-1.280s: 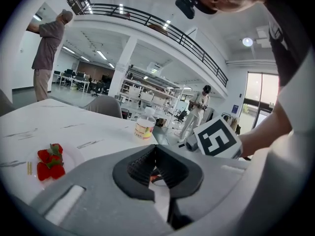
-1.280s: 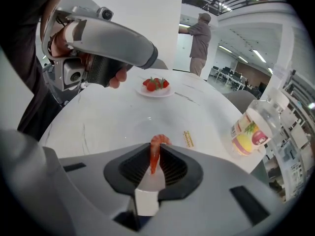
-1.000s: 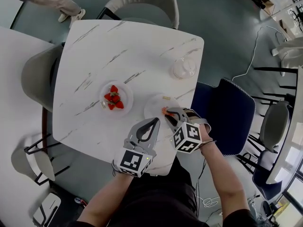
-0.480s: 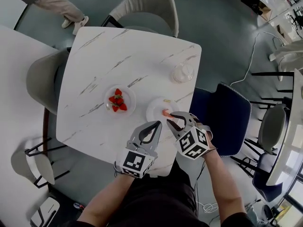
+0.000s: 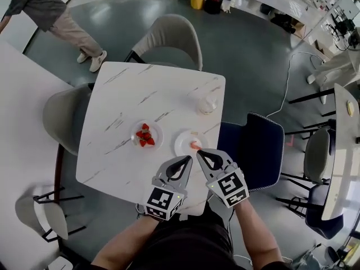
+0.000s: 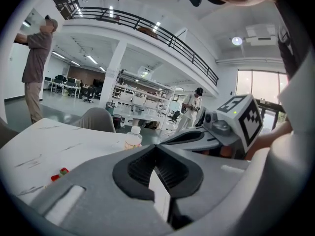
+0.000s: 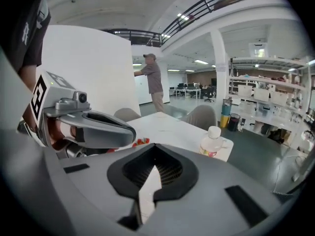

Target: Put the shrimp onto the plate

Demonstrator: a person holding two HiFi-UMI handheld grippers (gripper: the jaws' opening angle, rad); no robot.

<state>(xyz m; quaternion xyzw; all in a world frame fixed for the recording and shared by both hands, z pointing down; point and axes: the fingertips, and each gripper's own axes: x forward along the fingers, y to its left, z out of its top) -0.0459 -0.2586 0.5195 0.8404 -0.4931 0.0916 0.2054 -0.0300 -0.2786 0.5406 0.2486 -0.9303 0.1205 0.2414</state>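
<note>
While both grippers hover side by side above the near edge of the marble table [image 5: 140, 89], the shrimp [image 5: 194, 145] lies on the small white plate [image 5: 181, 145], just beyond the right gripper [image 5: 201, 153] & clear of it. That gripper's jaws are pressed together tip to tip w/ nothing between them. The left gripper [image 5: 187, 160] is the same: jaws closed, empty, pointing toward the plate. A second plate [image 5: 135, 134] w/ strawberries [image 5: 145, 136] sits near the shrimp plate, on its left. A plastic bottle [image 5: 208, 103] stands upright nr the table's far right edge. A grey chair [image 5: 171, 35] is at the far side, and a person [image 5: 42, 10] is well off at top left
</note>
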